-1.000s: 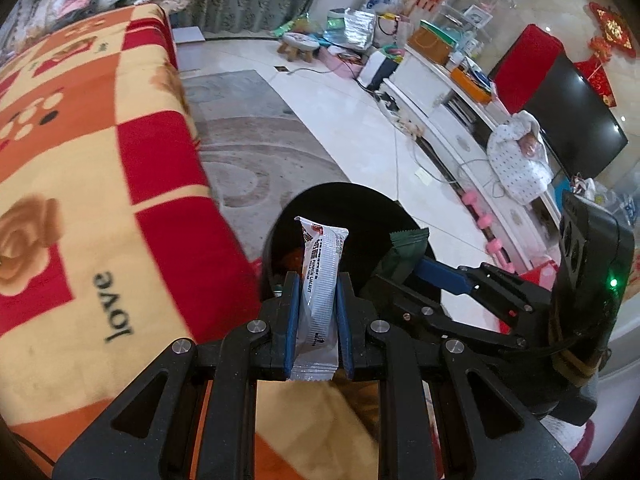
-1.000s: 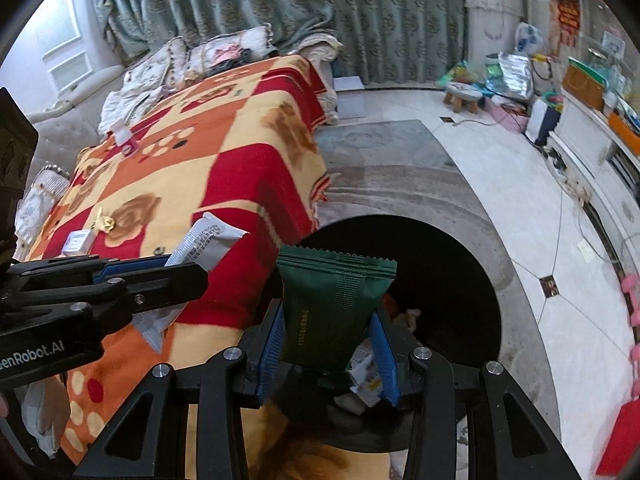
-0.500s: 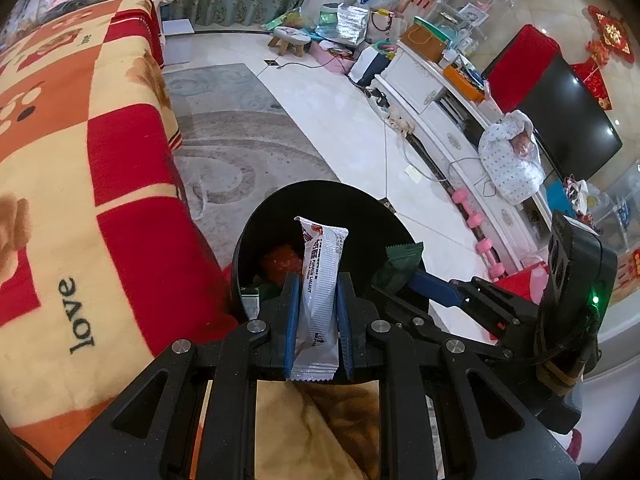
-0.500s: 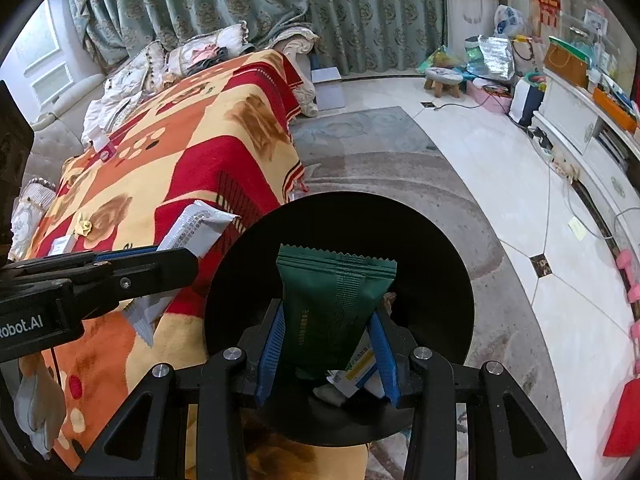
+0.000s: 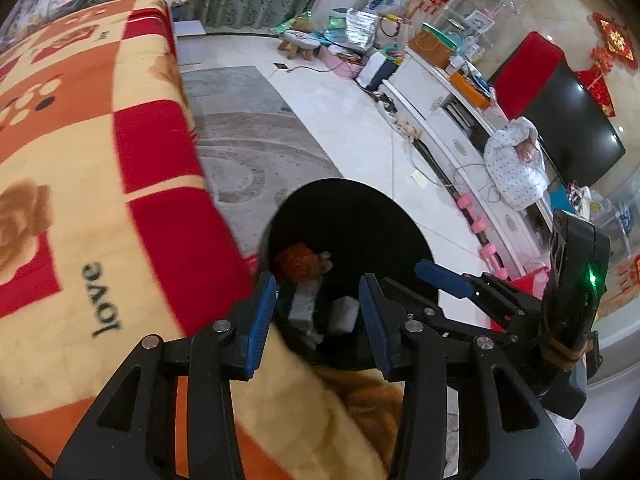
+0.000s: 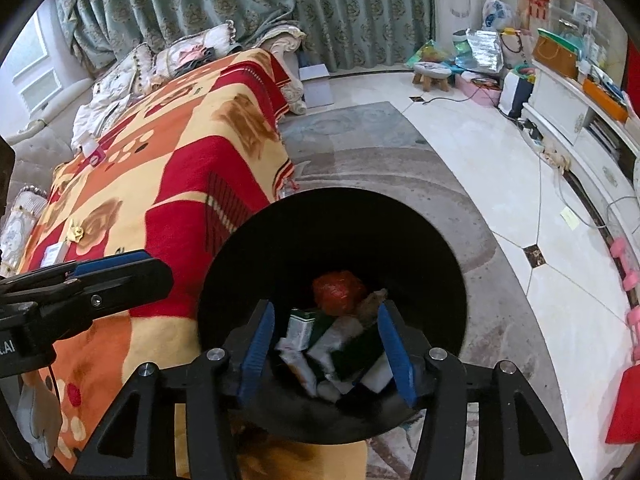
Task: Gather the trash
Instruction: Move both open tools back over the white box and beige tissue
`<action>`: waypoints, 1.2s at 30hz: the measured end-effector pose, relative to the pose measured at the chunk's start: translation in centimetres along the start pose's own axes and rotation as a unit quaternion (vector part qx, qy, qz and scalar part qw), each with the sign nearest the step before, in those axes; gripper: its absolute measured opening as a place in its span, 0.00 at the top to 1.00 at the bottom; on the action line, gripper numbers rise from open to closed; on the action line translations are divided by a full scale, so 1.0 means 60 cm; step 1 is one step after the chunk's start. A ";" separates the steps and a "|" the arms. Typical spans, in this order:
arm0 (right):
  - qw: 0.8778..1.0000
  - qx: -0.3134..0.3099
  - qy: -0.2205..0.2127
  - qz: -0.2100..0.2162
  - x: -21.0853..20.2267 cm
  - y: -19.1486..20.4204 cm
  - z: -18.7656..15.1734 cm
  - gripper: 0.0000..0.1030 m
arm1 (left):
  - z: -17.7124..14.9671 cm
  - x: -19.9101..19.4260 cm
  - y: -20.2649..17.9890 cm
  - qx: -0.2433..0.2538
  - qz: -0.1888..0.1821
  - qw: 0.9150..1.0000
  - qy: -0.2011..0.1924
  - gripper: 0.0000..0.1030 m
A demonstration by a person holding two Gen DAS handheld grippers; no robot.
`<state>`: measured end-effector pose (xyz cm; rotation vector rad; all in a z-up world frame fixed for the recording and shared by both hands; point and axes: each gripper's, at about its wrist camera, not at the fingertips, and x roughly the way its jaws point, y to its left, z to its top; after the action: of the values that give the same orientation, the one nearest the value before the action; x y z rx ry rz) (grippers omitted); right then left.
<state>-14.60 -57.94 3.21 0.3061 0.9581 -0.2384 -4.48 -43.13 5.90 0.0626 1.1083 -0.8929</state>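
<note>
From the left wrist view, the left gripper hangs over a black bin that stands on the rug beside a bed covered with a red, orange and yellow blanket. Its 2 blue-padded jaws have just been opening and now stand spread, with nothing between them. Below the gap, inside the bin, lie a red crumpled wrapper and some pale packets, blurred in this view. The right gripper reaches in from the right side, one blue finger over the bin's rim. Farther off, a white cabinet runs along the wall with a dark television above it.

From the right wrist view, the right gripper also points down into the same bin. Its jaws have just been opening too and stand apart, gripping nothing. Between and beneath them the trash lies at the bottom of the bin: the red wrapper, a green packet, white packets and a small green and white box, all piled together. The left gripper shows at the left edge, above the blanket. A few small scraps lie on the blanket farther back. Green curtains hang behind the bed, and a small stool stands on the tiled floor.
</note>
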 end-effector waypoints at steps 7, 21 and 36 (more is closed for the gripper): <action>1.000 -0.019 -0.003 0.025 0.001 0.051 0.006 0.45 | -0.022 -0.045 0.066 -0.016 0.045 0.999 -0.017 0.60; 0.992 -0.089 0.011 0.083 0.031 0.213 0.016 0.41 | -0.056 -0.135 0.284 -0.110 0.137 0.984 -0.040 0.60; 0.979 -0.157 0.032 0.123 0.065 0.358 0.021 0.39 | -0.043 -0.160 0.407 -0.177 0.164 0.967 -0.075 0.60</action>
<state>-4.35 -38.62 3.87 0.1397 0.9947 0.1495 8.07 -20.10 3.15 -0.1130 1.0614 -0.3884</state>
